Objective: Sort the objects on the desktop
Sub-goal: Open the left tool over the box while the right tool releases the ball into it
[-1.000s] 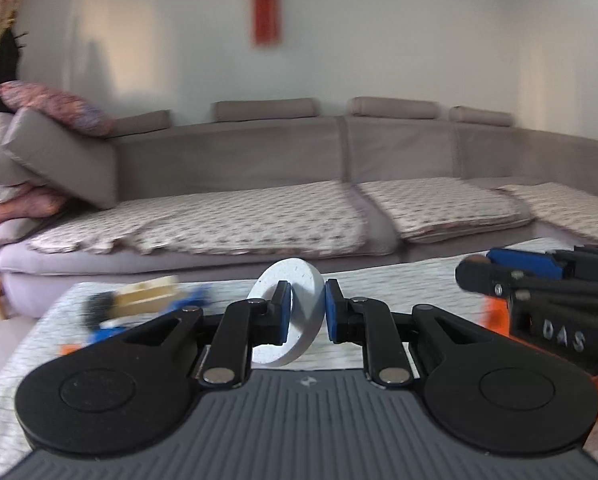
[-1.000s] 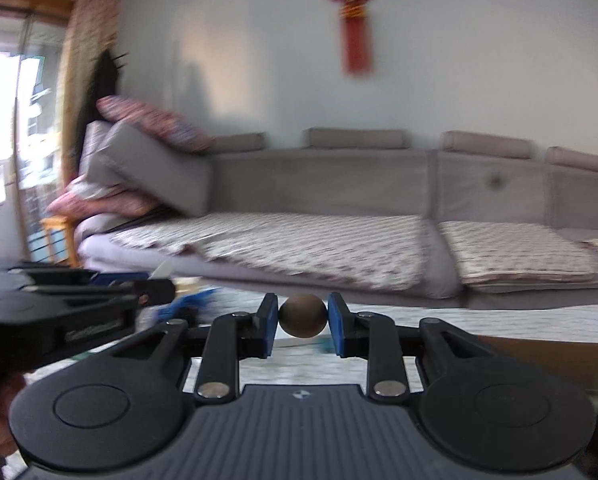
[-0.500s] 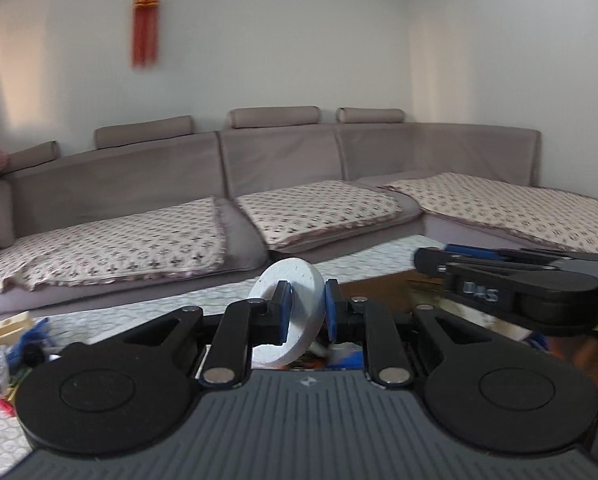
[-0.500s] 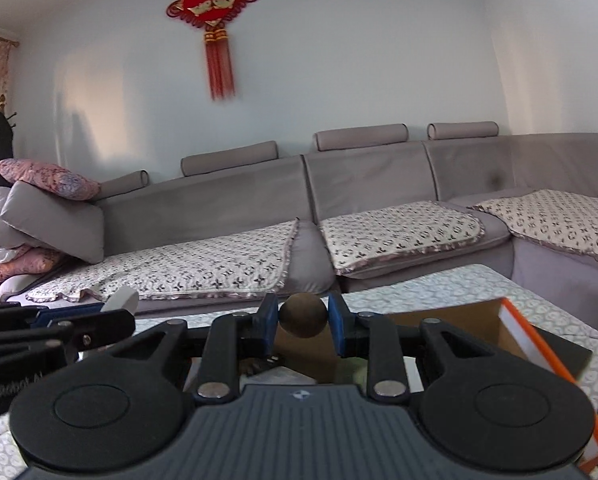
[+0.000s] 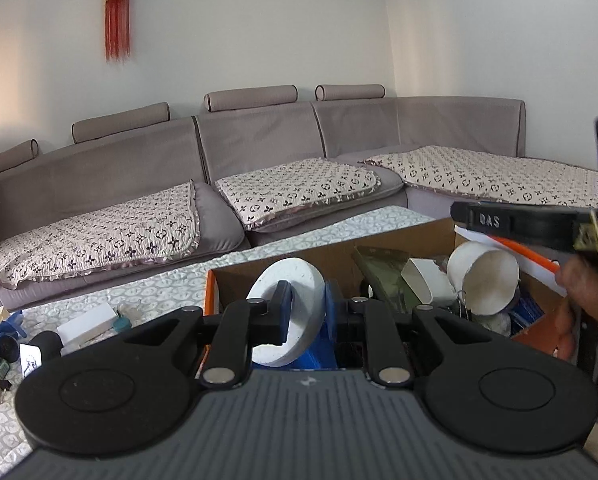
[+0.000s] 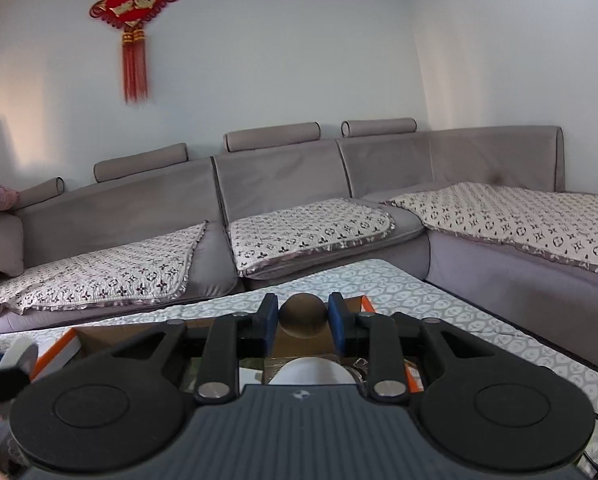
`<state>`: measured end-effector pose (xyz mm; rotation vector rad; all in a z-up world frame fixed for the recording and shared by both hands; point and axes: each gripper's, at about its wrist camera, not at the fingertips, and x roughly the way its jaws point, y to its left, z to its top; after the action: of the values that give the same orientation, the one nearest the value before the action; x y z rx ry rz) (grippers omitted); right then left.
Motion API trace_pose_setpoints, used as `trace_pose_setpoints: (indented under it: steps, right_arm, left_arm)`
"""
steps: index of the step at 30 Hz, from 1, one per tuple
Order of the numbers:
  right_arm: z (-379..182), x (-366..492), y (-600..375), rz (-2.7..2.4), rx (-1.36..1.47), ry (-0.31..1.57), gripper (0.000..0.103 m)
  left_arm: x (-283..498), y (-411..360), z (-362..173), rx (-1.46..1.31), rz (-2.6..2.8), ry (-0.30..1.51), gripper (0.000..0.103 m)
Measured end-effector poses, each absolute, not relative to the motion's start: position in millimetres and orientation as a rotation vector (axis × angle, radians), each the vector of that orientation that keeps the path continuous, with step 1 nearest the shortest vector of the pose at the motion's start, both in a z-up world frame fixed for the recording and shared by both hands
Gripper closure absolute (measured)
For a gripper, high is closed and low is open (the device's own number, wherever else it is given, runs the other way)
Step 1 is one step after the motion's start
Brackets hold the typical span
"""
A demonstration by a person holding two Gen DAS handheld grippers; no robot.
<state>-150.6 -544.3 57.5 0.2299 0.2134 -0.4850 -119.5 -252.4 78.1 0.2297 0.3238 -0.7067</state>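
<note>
Both tools have swung over my open brown cardboard box (image 5: 399, 242): left tool (image 5: 305, 312) clamps the white speckled stone disc (image 5: 285, 316), right tool (image 6: 302, 318) pinches the small brown wooden ball (image 6: 303, 314). I judge both ready to drop in.

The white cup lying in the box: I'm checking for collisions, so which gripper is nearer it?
Right. The right gripper hangs just above the white cup; the left gripper is off to the cup's left.

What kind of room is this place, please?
Most likely a home living room: a grey corner sofa with patterned seat covers, a red knot ornament on the wall, and a low table before the sofa.
</note>
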Motion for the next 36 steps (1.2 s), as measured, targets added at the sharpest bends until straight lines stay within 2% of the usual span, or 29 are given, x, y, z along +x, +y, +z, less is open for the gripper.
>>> trace_pose_setpoints:
  steps: [18, 20, 21, 22, 23, 24, 28, 30, 31, 32, 33, 34, 36]
  right_arm:
    - [62, -146, -548, -0.53, 0.296, 0.285, 0.076]
    - [62, -146, -548, -0.533, 0.296, 0.289, 0.074]
    - [62, -148, -547, -0.539, 0.296, 0.284, 0.069]
    - [63, -146, -548, -0.541, 0.297, 0.283, 0.062]
    - [63, -146, -547, -0.542, 0.296, 0.281, 0.044]
    - [64, -149, -547, -0.545, 0.296, 0.269, 0.034]
    - [66, -149, -546, -0.539, 0.298, 0.26, 0.034]
    - [67, -149, -544, -0.535, 0.293, 0.26, 0.033]
    - [67, -148, -543, -0.532, 0.291, 0.258, 0.032]
    - [69, -148, -542, -0.529, 0.29, 0.253, 0.026]
    - [70, -149, -541, -0.529, 0.29, 0.244, 0.016]
    - [72, -150, -539, -0.531, 0.289, 0.235, 0.01]
    - [75, -151, -536, -0.526, 0.291, 0.216, 0.003]
  left_arm:
    - [-142, -226, 81, 0.222, -0.685, 0.339, 0.082]
    - [-140, -260, 83, 0.222, -0.685, 0.336, 0.072]
    - [-137, -265, 83, 0.22, -0.683, 0.333, 0.067]
    - [-135, -270, 83, 0.219, -0.679, 0.328, 0.058]
    - [-135, -271, 82, 0.218, -0.677, 0.323, 0.05]
    - [-136, -271, 82, 0.218, -0.678, 0.32, 0.048]
    - [-136, -274, 81, 0.221, -0.677, 0.312, 0.044]
    - [-137, -272, 83, 0.213, -0.675, 0.313, 0.033]
    - [-137, -271, 83, 0.207, -0.672, 0.312, 0.024]
    - [-137, -269, 84, 0.198, -0.668, 0.309, 0.016]
    - [-137, -268, 85, 0.188, -0.665, 0.307, 0.013]
    - [-137, -267, 85, 0.181, -0.66, 0.303, 0.004]
    - [-137, -264, 87, 0.171, -0.648, 0.289, 0.0]
